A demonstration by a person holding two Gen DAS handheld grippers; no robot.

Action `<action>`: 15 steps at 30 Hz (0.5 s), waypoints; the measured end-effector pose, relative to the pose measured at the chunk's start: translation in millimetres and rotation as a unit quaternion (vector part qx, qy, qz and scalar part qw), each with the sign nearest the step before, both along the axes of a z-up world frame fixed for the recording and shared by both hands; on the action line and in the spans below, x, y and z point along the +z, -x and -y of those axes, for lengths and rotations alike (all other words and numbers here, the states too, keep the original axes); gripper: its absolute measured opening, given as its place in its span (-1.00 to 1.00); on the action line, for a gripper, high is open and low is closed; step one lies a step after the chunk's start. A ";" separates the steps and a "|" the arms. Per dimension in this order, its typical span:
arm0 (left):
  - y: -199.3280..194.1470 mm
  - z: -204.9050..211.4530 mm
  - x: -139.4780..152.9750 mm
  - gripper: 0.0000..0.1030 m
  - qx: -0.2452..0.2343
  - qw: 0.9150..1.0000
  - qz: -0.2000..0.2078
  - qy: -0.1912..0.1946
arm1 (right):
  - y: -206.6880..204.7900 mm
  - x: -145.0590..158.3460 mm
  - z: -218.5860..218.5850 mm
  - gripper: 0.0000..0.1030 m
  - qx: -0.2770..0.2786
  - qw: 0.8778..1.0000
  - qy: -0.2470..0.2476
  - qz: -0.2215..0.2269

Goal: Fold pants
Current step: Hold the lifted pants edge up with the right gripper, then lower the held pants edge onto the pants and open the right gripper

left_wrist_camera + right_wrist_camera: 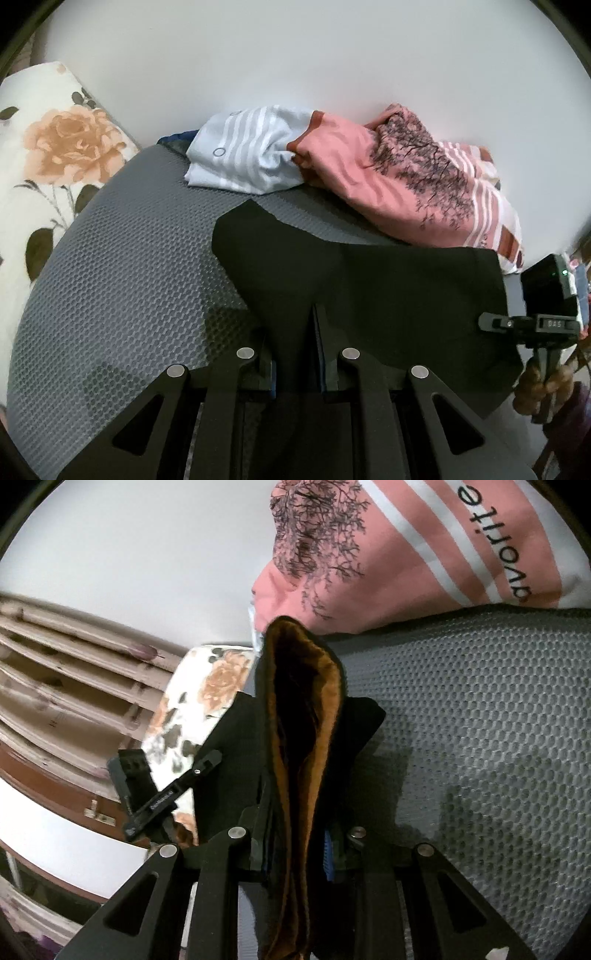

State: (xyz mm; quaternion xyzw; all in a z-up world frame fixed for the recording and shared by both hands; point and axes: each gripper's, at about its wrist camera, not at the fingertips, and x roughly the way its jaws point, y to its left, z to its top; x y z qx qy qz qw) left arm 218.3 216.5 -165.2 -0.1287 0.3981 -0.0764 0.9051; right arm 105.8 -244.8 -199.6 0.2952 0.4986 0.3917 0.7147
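From my left wrist camera, I saw the left gripper (295,354) with its jaws pinched on a bunched ridge of the black pants (388,295), the fabric rising between the two fingers. The pants lay spread over the grey mesh mat (122,258), reaching from the gripper out toward 3 o'clock. At 12 o'clock, near the far edge of the mat, sat a pale striped cloth (243,155), and touching it toward 1 o'clock was a pink garment (399,173) with a dark tree print. A floral cushion (51,158) showed at 9 o'clock. At 3 o'clock I could make out the right gripper (546,325), gripped by a hand (543,387).

In the right wrist view, the right gripper (299,849) was clamped on a fold of the pants (266,738), which stood up tall between the fingers and showed a brown fleecy lining (295,775). The mat (480,738) filled the 3 o'clock side, the pink garment (406,554) lay at 1 o'clock, and the left gripper (170,794) appeared at 9 o'clock, in front of the cushion (207,686).
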 end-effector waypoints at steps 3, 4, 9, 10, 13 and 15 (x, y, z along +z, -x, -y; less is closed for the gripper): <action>1.4 -1.4 -6.8 -0.71 0.008 1.000 0.002 -0.002 | 12.7 4.2 0.9 -0.61 0.000 0.999 0.028 0.020; 2.1 -1.8 -8.7 -0.71 0.011 1.000 0.004 -0.004 | 17.1 6.2 0.4 -0.61 0.000 0.999 0.039 0.027; 4.7 2.0 -14.9 -0.70 0.021 0.999 0.012 -0.022 | 30.4 12.5 -3.3 -0.59 -0.006 0.995 0.086 0.055; 4.9 3.0 -15.5 -0.69 0.022 0.999 0.014 -0.026 | 31.5 13.1 -5.8 -0.58 -0.009 0.994 0.092 0.060; 4.9 4.1 -19.5 -0.64 0.027 0.999 0.016 -0.038 | 40.3 12.0 -6.9 -0.55 -0.022 0.991 0.109 0.072; 4.3 2.6 -22.5 -0.63 0.030 0.999 0.015 -0.036 | 37.2 9.8 -14.9 -0.52 -0.029 0.989 0.123 0.077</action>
